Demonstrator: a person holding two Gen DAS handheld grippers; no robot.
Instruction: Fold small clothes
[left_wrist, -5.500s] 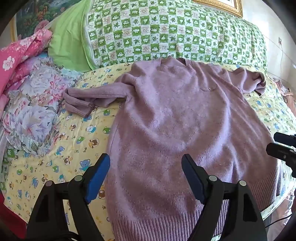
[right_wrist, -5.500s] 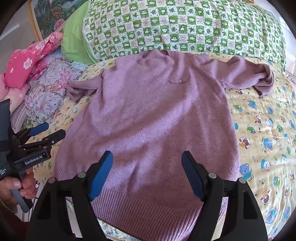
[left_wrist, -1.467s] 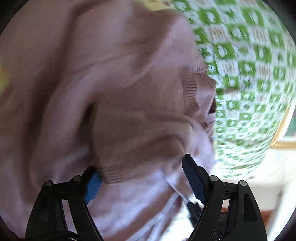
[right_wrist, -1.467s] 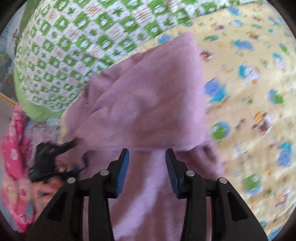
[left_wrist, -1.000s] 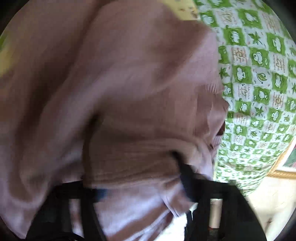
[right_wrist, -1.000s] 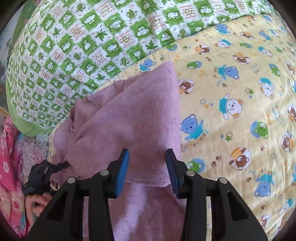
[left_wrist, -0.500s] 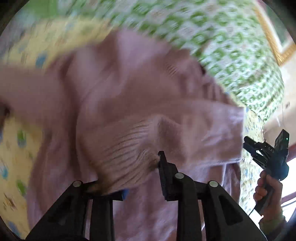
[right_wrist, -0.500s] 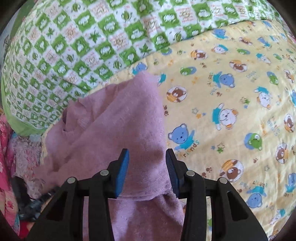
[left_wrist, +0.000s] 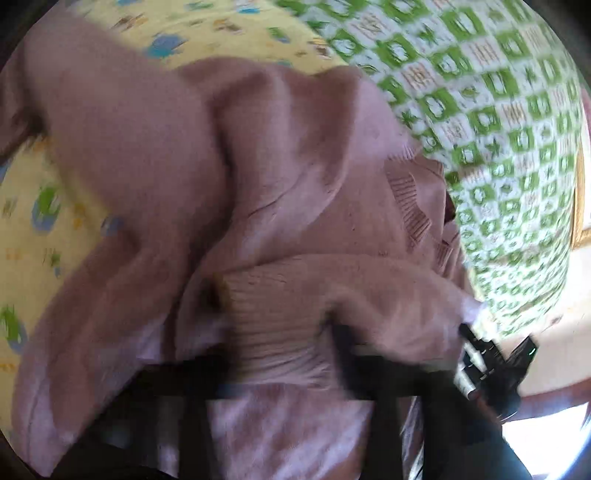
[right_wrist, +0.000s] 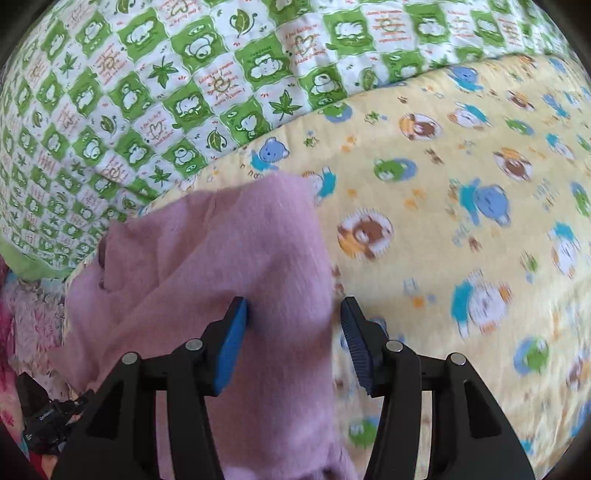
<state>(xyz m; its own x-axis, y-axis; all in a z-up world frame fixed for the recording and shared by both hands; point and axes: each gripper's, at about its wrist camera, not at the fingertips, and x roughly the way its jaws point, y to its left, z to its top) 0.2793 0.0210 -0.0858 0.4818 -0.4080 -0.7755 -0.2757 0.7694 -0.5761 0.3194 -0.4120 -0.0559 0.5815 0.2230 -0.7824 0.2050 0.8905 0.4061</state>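
Note:
A mauve knit sweater lies bunched on the yellow bear-print bedsheet. In the blurred left wrist view my left gripper holds its ribbed hem, which is lifted and folded over toward the ribbed collar. In the right wrist view my right gripper is part open around a fold of the sweater, with a gap beside the right pad. The right gripper also shows at the lower right of the left wrist view. The left gripper shows at the lower left of the right wrist view.
A green-and-white checked pillow lies along the head of the bed, also in the left wrist view. Pink floral bedding sits at the left. The yellow sheet spreads to the right of the sweater.
The left gripper has swung with the hem toward the collar. The right gripper's jaws have opened wider around the fold, and the view has moved closer to the sheet.

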